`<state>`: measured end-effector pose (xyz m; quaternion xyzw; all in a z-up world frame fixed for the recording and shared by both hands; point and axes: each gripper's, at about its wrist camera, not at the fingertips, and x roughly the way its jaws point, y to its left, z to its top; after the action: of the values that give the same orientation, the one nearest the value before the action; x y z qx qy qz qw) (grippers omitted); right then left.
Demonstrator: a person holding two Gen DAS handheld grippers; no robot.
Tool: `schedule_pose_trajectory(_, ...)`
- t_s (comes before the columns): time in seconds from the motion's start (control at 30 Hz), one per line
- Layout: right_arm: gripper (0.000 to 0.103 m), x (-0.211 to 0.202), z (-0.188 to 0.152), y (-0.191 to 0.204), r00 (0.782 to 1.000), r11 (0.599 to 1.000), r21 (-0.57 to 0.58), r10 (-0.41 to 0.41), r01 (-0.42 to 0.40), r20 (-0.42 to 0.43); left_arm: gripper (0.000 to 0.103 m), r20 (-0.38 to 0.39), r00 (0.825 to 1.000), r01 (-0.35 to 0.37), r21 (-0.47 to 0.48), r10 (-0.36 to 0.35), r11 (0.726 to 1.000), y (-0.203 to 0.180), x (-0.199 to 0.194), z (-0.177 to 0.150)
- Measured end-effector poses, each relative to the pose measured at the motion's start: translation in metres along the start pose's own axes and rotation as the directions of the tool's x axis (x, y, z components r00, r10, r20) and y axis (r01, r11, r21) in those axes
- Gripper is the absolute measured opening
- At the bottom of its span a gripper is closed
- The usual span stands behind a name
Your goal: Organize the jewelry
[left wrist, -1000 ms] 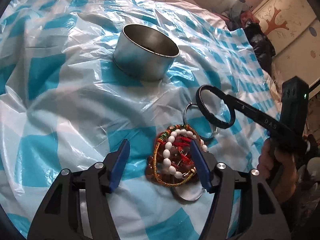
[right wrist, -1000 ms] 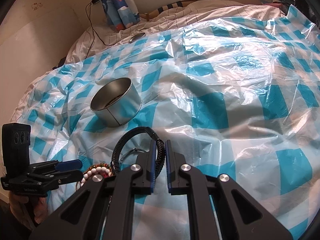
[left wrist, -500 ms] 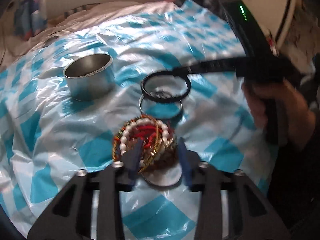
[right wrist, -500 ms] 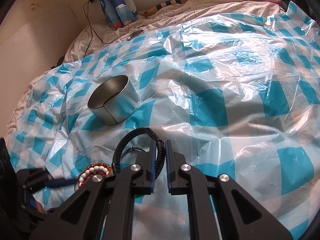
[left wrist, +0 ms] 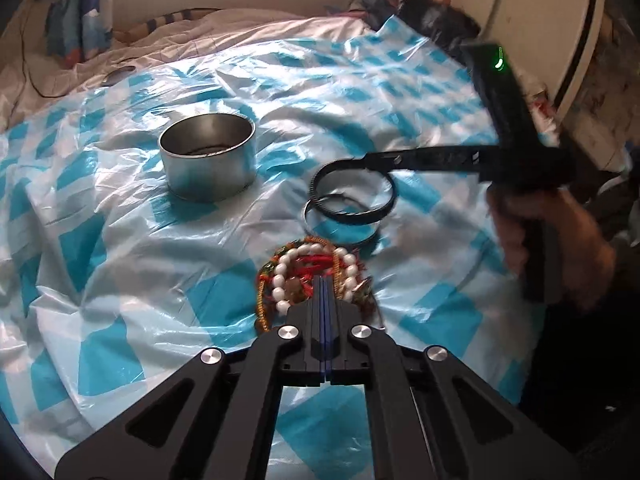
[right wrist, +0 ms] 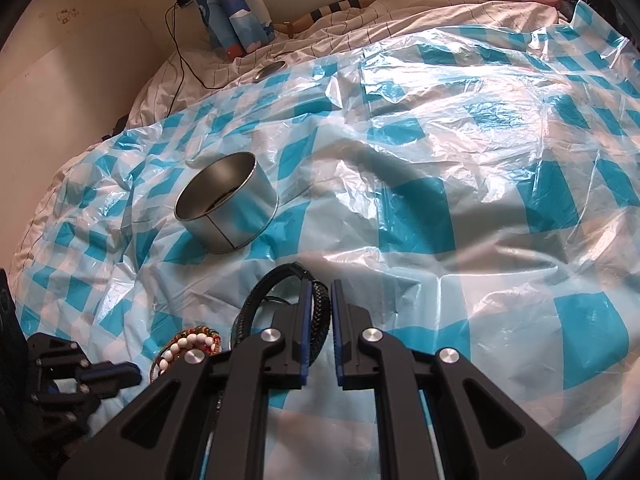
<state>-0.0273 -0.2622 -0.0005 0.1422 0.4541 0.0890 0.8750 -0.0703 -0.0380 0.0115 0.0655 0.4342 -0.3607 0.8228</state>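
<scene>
A round metal tin (left wrist: pixel 208 156) stands open on the blue-and-white checked plastic sheet (left wrist: pixel 100 240); it also shows in the right wrist view (right wrist: pixel 227 208). My right gripper (right wrist: pixel 319 308) is shut on a black braided bracelet (right wrist: pixel 256 304) and holds it above the sheet; the bracelet (left wrist: pixel 352 192) hangs over a silver bangle (left wrist: pixel 340 232). My left gripper (left wrist: pixel 322 280) is shut on a pile of beaded bracelets (left wrist: pixel 308 272) with white, red and gold strands; the pile also shows in the right wrist view (right wrist: pixel 188 344).
The sheet lies over a rumpled bed. A cable (right wrist: pixel 180 48) and a patterned roll (right wrist: pixel 228 8) are at the far wall. A small metal lid (right wrist: pixel 270 70) lies on the bedding beyond the sheet. A cabinet (left wrist: pixel 560 32) stands at the right.
My left gripper has closed from wide open onto the bead pile and has swung to face the tin. My right gripper has held the black bracelet and lifted slightly.
</scene>
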Motion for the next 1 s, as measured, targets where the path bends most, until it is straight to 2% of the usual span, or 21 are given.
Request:
schedule_pose_trajectory(0.03, 0.010, 0.000, 0.000, 0.000, 1.000, 1.000, 0.000, -0.001, 0.001, -0.001, 0.000, -0.005, 1.000, 0.019, 0.028, -0.019, 0.999, -0.004, 0.000, -0.001)
schedule_pose_trajectory(0.17, 0.010, 0.000, 0.000, 0.000, 1.000, 1.000, 0.001, 0.000, 0.000, -0.005, 0.003, -0.074, 0.997, -0.013, 0.107, 0.021, 0.994, -0.017, 0.016, -0.008)
schedule_pose_trajectory(0.23, 0.010, 0.001, 0.000, 0.001, 1.000, 1.000, -0.003, 0.003, -0.003, -0.007, 0.014, -0.102, 0.993, -0.039, 0.150, 0.055, 0.988, -0.023, 0.025, -0.011)
schedule_pose_trajectory(0.27, 0.010, 0.001, 0.000, 0.002, 1.000, 1.000, -0.004, 0.004, -0.004, -0.007, 0.015, -0.102, 0.992, -0.051, 0.160, 0.068, 0.986, -0.025, 0.027, -0.012)
schedule_pose_trajectory(0.37, 0.010, 0.001, -0.001, 0.002, 1.000, 1.000, -0.002, 0.004, -0.004, -0.007, 0.013, -0.112, 0.988, -0.084, 0.161, 0.103, 0.983, -0.022, 0.031, -0.012)
schedule_pose_trajectory(0.4, 0.010, 0.001, -0.001, 0.001, 1.000, 1.000, -0.001, 0.004, -0.004, -0.006, 0.007, -0.113, 0.987, -0.096, 0.159, 0.114, 0.983, -0.021, 0.032, -0.012)
schedule_pose_trajectory(0.43, 0.010, 0.001, -0.001, 0.001, 1.000, 1.000, -0.001, 0.004, -0.004, -0.008, 0.006, -0.115, 0.986, -0.102, 0.150, 0.120, 0.983, -0.018, 0.032, -0.012)
schedule_pose_trajectory(0.6, 0.011, 0.011, -0.004, 0.003, 0.998, 1.000, -0.002, 0.009, -0.009, -0.067, 0.002, -0.107, 0.987, -0.100, 0.161, 0.118, 0.982, -0.019, 0.029, -0.012)
schedule_pose_trajectory(0.67, 0.038, 0.014, -0.005, 0.004, 0.997, 1.000, -0.001, 0.008, -0.008, -0.078, 0.002, -0.092, 0.989, -0.098, 0.166, 0.114, 0.981, -0.020, 0.027, -0.011)
schedule_pose_trajectory(0.73, 0.041, 0.014, -0.006, 0.004, 0.997, 1.000, 0.003, 0.005, -0.005, -0.074, 0.002, -0.066, 0.992, -0.096, 0.184, 0.110, 0.978, -0.025, 0.023, -0.011)
schedule_pose_trajectory(0.77, 0.041, 0.015, -0.006, 0.003, 0.997, 1.000, 0.003, 0.003, -0.002, -0.076, 0.003, -0.072, 0.992, -0.084, 0.185, 0.099, 0.979, -0.026, 0.024, -0.011)
schedule_pose_trajectory(0.9, 0.039, 0.024, -0.009, 0.003, 0.994, 1.000, -0.008, -0.025, 0.024, -0.106, 0.005, -0.101, 0.986, -0.112, 0.206, 0.136, 0.972, -0.027, 0.035, -0.013)
schedule_pose_trajectory(0.93, 0.028, 0.025, -0.009, 0.003, 0.994, 0.999, -0.013, -0.035, 0.034, -0.108, 0.005, -0.106, 0.986, -0.109, 0.198, 0.132, 0.974, -0.026, 0.035, -0.012)
schedule_pose_trajectory(0.97, 0.011, 0.026, -0.010, 0.003, 0.993, 0.999, -0.018, -0.037, 0.036, -0.111, 0.003, -0.107, 0.985, -0.110, 0.195, 0.133, 0.975, -0.025, 0.034, -0.012)
schedule_pose_trajectory(1.0, 0.011, 0.026, -0.011, 0.004, 0.993, 0.999, -0.027, -0.032, 0.029, -0.110, 0.000, -0.116, 0.985, -0.103, 0.188, 0.126, 0.977, -0.024, 0.033, -0.011)
